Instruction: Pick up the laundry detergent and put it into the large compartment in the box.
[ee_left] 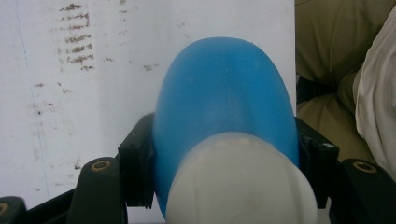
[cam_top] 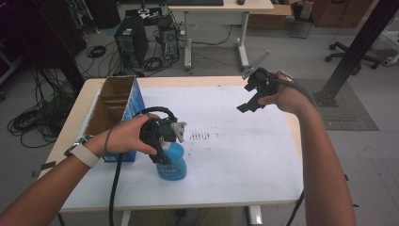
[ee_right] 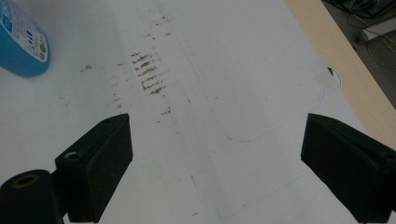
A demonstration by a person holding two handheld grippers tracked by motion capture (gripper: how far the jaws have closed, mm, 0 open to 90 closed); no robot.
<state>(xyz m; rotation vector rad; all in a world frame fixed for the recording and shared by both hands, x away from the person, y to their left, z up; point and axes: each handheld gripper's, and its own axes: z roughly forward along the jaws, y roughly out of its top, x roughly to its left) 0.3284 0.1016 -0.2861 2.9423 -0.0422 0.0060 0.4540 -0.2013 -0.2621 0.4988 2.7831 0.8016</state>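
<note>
A blue bottle (cam_top: 172,163) with a white cap stands on the white sheet (cam_top: 235,155) near the table's front left. My left gripper (cam_top: 162,141) comes down on it from above, and in the left gripper view the blue bottle (ee_left: 224,102) sits clamped between the two black jaws, its white cap (ee_left: 240,182) nearest the camera. My right gripper (cam_top: 249,101) hangs in the air over the sheet's far right, open, with nothing between its jaws. The right gripper view looks down on brown smudges (ee_right: 147,72) on the sheet and catches the blue bottle (ee_right: 21,46) at its top left.
An open cardboard box with blue sides (cam_top: 113,110) stands at the table's left, just behind my left hand. Brown smudges (cam_top: 200,136) mark the sheet's middle. Beyond the table are a computer tower (cam_top: 131,40), cables and another desk (cam_top: 221,7); a black post (cam_top: 357,47) rises at right.
</note>
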